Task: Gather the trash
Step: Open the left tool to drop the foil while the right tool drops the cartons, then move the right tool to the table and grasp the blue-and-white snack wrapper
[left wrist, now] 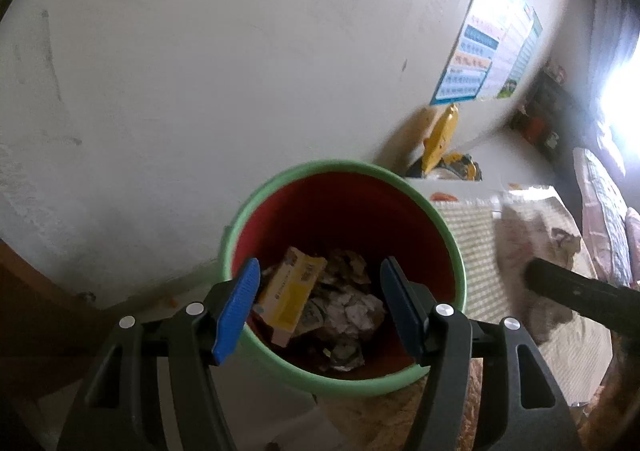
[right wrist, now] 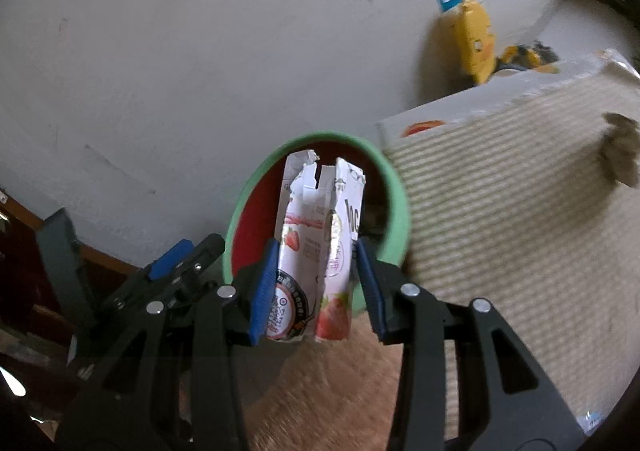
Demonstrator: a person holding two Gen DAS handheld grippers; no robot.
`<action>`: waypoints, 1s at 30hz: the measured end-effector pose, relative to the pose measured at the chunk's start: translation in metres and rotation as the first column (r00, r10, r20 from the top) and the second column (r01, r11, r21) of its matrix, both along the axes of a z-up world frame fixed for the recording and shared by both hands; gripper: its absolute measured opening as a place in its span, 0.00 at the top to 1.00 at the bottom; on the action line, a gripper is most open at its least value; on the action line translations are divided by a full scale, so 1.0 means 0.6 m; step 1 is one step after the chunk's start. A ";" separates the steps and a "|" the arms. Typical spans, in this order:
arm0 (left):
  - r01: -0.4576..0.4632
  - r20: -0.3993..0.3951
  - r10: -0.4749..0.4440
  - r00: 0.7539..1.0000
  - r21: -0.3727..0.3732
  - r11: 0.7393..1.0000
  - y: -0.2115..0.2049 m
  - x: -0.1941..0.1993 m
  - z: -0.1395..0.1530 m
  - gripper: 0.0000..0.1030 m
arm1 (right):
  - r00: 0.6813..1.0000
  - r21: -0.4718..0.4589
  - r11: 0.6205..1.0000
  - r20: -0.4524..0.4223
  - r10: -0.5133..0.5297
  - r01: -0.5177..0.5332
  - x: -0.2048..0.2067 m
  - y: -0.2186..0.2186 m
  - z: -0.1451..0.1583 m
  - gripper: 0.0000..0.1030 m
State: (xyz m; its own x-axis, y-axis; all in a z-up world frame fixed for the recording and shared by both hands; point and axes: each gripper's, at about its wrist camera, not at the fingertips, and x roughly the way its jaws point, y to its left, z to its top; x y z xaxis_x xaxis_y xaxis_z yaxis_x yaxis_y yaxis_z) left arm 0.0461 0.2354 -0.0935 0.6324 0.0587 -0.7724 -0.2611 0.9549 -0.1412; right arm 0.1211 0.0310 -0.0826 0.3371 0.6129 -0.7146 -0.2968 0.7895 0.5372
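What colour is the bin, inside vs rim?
The bin is red inside with a pale green rim. Left wrist view shows it best.

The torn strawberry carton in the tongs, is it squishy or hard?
Probably squishy: the torn white strawberry carton looks flattened and creased between the right tongs. Likely light and empty, its top ripped open.

left gripper (left wrist: 318, 309) jaws apart, right gripper (right wrist: 316, 287) clamped

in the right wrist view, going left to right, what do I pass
left gripper → strawberry carton held by the right gripper in front of the green-rimmed bin → yellow toy → striped mat
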 end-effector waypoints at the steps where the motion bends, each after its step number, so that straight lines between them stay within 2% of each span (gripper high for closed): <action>1: -0.007 0.001 0.007 1.000 0.002 1.000 0.003 -0.002 0.002 0.41 | 1.000 0.006 1.000 0.000 0.010 -0.010 0.006 0.009 0.000 0.59; 3: -0.015 -0.005 0.015 1.000 -0.001 1.000 0.009 -0.005 0.003 0.41 | 1.000 -0.006 1.000 0.024 0.003 -0.003 0.015 0.022 0.005 0.39; 6: -0.017 -0.010 0.017 1.000 0.013 1.000 0.011 -0.012 0.005 0.41 | 0.999 -0.007 1.000 0.047 0.003 -0.003 0.004 0.020 0.012 0.38; 10: -0.006 -0.023 0.006 1.000 0.011 1.000 0.004 -0.010 0.002 0.41 | 0.999 -0.056 0.998 0.049 -0.004 0.006 -0.039 -0.019 0.009 0.38; 15: 0.043 -0.010 -0.043 0.999 0.004 0.999 -0.030 -0.006 -0.001 0.41 | 0.995 -0.129 0.987 0.035 -0.092 0.096 -0.112 -0.124 -0.002 0.35; 19: 0.110 -0.032 -0.110 0.993 0.009 0.994 -0.066 0.004 -0.003 0.41 | 0.982 -0.192 0.963 -0.006 -0.191 0.187 -0.170 -0.229 -0.009 0.32; 21: 0.131 -0.027 -0.130 0.991 0.022 0.991 -0.079 0.005 0.003 0.41 | 0.968 -0.230 0.942 -0.011 -0.252 0.243 -0.196 -0.275 -0.013 0.30; 26: 0.151 -0.015 -0.150 0.989 0.026 0.988 -0.104 0.006 0.015 0.41 | 0.886 -0.282 0.865 -0.090 -0.455 0.415 -0.269 -0.409 -0.044 0.29; 30: 0.190 -0.019 -0.189 0.982 0.049 0.981 -0.139 0.008 0.024 0.41 | 0.849 -0.250 0.853 -0.160 -0.503 0.458 -0.294 -0.453 -0.074 0.27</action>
State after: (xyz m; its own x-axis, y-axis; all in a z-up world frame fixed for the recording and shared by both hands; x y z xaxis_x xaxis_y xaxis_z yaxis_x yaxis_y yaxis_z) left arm 0.0510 0.1522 -0.0793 0.6249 -0.0223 -0.7804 -0.0765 0.9930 -0.0897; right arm -0.0556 -0.2409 -0.1270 0.3798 0.2533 -0.8897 0.2507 0.8976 0.3626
